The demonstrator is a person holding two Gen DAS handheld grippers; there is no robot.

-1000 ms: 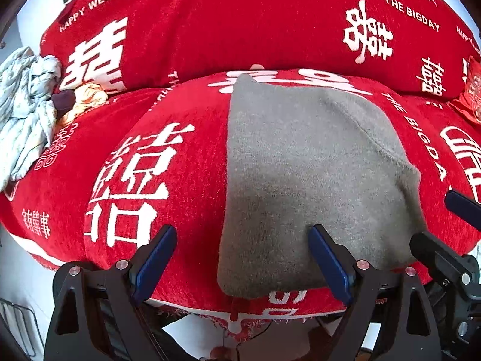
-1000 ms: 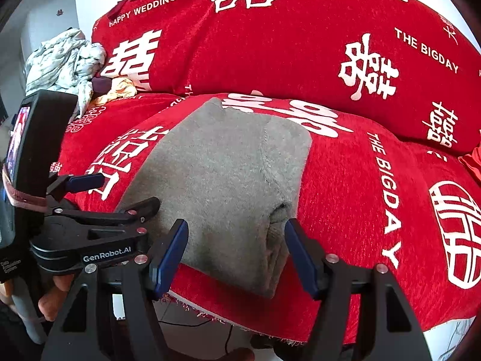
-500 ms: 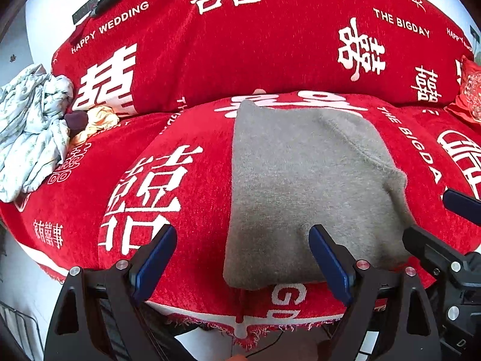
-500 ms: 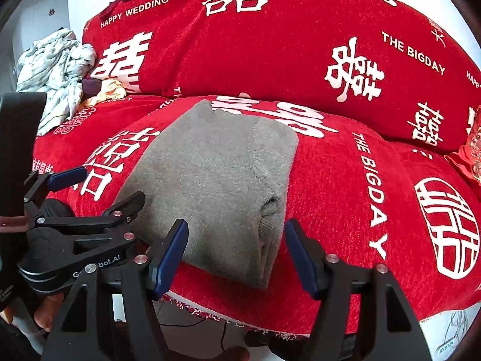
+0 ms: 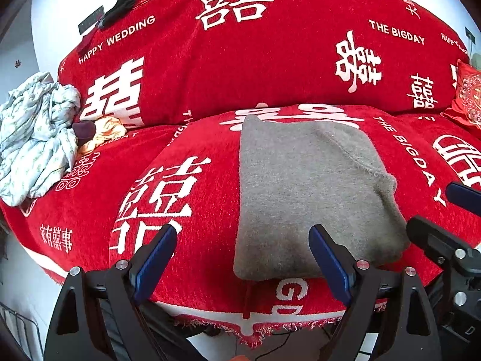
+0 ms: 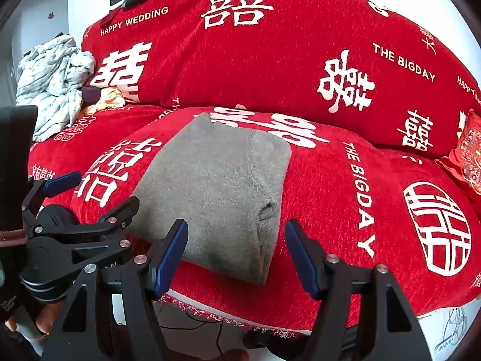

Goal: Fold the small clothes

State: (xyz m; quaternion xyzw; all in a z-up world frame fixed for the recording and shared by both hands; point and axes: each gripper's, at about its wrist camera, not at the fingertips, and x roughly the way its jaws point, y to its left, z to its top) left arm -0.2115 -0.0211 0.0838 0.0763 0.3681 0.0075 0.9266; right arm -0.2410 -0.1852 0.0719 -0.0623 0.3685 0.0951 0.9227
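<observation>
A grey knit garment [image 5: 309, 192] lies folded into a rectangle on the red seat cushion; it also shows in the right wrist view [image 6: 216, 192], with a rolled edge on its right side. My left gripper [image 5: 240, 255] is open and empty, hovering off the cushion's front edge, near the garment's front left corner. My right gripper [image 6: 236, 252] is open and empty, hovering in front of the garment's front right corner. The right gripper shows at the right edge of the left view [image 5: 445, 219]. The left gripper shows at the left of the right view [image 6: 90, 198].
The red sofa cover [image 5: 180, 96] with white characters drapes seat and backrest. A crumpled pale floral cloth [image 5: 36, 135] and a yellow item [image 5: 105, 132] lie at the far left. A red embroidered cushion [image 6: 466, 156] sits at the right. Cables lie on the floor [image 6: 210, 325] below.
Both grippers have pulled back and risen away from the grey garment, which now looks smaller and farther off. Both stay open; the garment has not moved.
</observation>
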